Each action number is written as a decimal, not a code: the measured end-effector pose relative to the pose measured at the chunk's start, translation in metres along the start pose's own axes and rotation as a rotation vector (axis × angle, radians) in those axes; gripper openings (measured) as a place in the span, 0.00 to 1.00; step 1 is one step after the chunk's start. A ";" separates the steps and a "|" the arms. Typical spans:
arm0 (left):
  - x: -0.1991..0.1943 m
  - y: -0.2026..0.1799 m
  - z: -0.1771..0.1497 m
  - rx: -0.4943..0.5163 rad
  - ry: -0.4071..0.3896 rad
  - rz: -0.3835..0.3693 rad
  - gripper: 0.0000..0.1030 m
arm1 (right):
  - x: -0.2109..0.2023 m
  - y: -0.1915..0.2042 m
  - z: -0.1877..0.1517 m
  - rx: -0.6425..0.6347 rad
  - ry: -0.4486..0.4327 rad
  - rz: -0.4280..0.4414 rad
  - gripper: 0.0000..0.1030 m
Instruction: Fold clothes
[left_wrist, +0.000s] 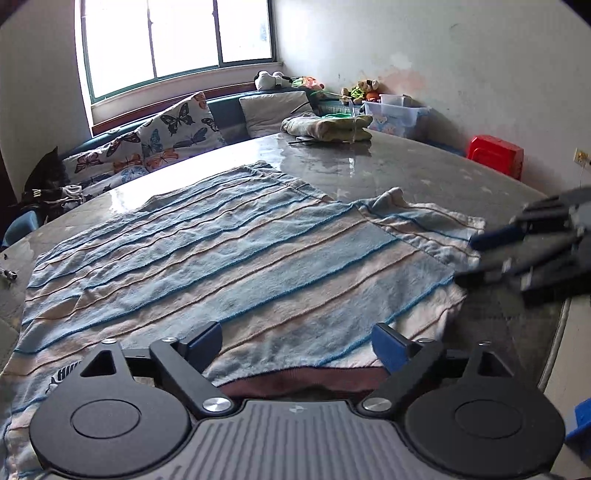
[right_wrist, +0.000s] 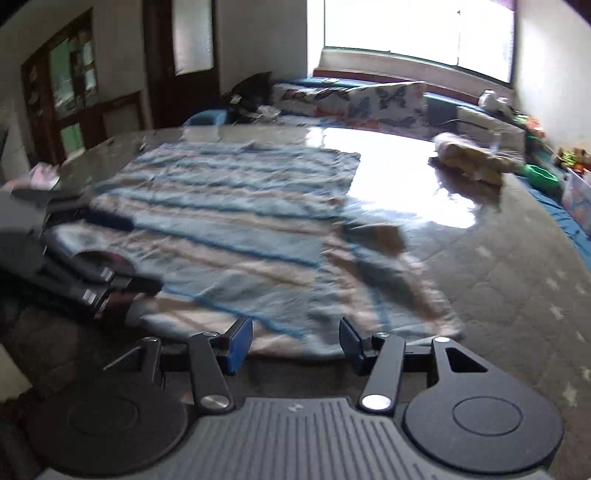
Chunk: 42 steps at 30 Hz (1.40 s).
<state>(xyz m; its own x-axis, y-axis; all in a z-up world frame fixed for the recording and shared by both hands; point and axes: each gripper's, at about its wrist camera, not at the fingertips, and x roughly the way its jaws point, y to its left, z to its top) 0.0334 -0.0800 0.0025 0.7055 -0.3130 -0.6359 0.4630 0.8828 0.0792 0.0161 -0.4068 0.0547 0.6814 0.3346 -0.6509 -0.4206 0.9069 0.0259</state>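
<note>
A blue and beige striped shirt (left_wrist: 229, 258) lies spread flat on the grey table (left_wrist: 369, 166). My left gripper (left_wrist: 295, 345) stands wide open over the shirt's near edge, just above its dark red collar (left_wrist: 295, 384), with nothing pinched. My right gripper (left_wrist: 480, 254) shows at the shirt's right edge, by a sleeve. The right wrist view is blurred. It shows the shirt (right_wrist: 240, 221) ahead and my right gripper (right_wrist: 295, 345) open at the cloth's near edge, with nothing between its pads. My left gripper (right_wrist: 125, 254) sits at the left of that view, by the collar.
A folded pile of clothes (left_wrist: 325, 127) lies at the table's far side. Butterfly-print cushions (left_wrist: 162, 136) line a bench under the window. A clear plastic box (left_wrist: 395, 114) and a red stool (left_wrist: 495, 155) stand along the right wall.
</note>
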 end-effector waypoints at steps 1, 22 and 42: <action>0.000 0.000 0.000 -0.003 0.001 0.002 0.91 | 0.000 -0.005 0.000 0.019 -0.008 -0.023 0.52; 0.009 0.005 0.004 -0.065 0.016 0.027 1.00 | 0.010 -0.063 -0.016 0.342 -0.088 -0.231 0.10; 0.002 0.022 -0.003 -0.128 0.006 0.058 1.00 | -0.002 0.027 0.043 0.155 -0.180 0.154 0.08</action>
<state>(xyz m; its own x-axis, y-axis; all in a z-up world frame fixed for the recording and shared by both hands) 0.0435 -0.0604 0.0007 0.7256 -0.2588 -0.6376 0.3494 0.9368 0.0175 0.0289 -0.3716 0.0894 0.7180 0.4987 -0.4856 -0.4399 0.8657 0.2388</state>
